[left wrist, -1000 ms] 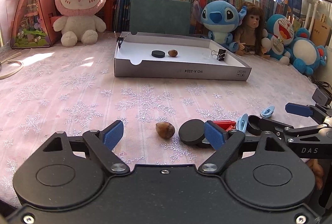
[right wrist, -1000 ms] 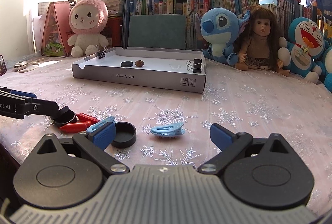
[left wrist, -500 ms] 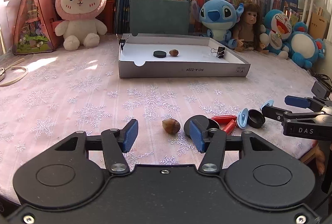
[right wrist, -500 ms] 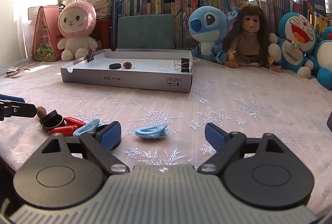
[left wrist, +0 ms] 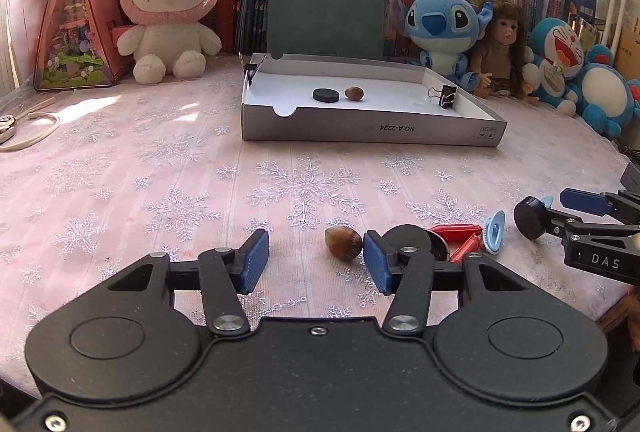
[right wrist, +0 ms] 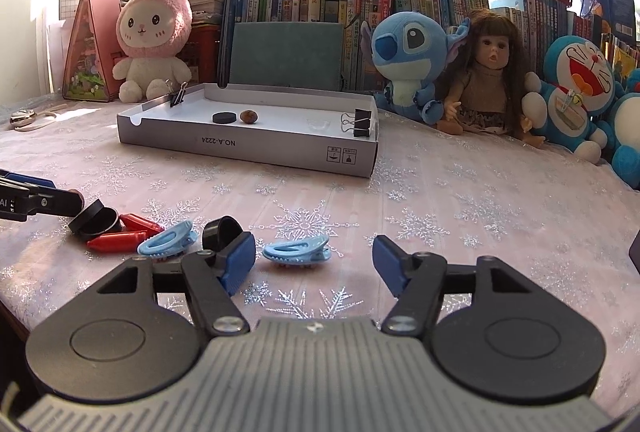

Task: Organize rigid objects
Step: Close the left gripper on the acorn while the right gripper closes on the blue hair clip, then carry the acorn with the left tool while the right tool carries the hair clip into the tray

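Both grippers gape empty; the glossy brown nut [left wrist: 343, 242] touches the left gripper [left wrist: 316, 267]'s pad.

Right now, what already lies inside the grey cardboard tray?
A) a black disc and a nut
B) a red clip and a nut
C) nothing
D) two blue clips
A: a black disc and a brown nut sit side by side on the tray floor.

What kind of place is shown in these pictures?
Probably a room in a home, perhaps a child's: a row of books under a bright window, plush toys such as the pink rabbit, a doll, and a snowflake tablecloth.
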Demonstrator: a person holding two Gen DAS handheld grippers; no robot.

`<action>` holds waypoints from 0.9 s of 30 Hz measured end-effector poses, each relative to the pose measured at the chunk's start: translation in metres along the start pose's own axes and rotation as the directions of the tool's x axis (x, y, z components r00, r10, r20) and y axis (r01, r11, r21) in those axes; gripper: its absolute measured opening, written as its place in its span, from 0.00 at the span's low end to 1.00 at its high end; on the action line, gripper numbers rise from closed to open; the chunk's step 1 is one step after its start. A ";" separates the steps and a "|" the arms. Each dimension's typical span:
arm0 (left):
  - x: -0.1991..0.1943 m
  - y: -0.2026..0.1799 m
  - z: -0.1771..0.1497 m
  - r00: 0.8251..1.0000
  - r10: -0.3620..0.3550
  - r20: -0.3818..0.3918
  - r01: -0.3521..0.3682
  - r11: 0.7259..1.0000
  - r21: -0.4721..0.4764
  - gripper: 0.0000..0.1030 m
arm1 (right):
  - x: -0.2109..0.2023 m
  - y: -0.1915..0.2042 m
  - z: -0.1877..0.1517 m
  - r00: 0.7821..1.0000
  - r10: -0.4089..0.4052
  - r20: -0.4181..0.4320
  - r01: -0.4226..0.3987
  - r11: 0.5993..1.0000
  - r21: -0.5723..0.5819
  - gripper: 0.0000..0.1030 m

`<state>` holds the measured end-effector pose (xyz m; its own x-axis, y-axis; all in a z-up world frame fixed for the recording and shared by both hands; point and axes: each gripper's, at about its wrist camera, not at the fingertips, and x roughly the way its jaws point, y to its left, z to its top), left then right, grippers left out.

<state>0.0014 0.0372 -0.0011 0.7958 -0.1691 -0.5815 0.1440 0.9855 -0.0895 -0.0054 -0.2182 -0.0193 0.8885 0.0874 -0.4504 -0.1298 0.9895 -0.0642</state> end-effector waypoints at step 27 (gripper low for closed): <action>0.004 -0.025 -0.005 1.000 -0.004 0.025 0.001 0.991 0.130 0.19 | 0.005 0.010 -0.003 1.000 0.024 -0.015 -0.024 1.000 -0.017 0.44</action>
<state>-0.0019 0.0118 -0.0057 0.8094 -0.1732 -0.5611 0.2200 0.9754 0.0163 -0.0038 -0.2086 -0.0250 0.8786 0.1090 -0.4650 -0.1584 0.9850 -0.0683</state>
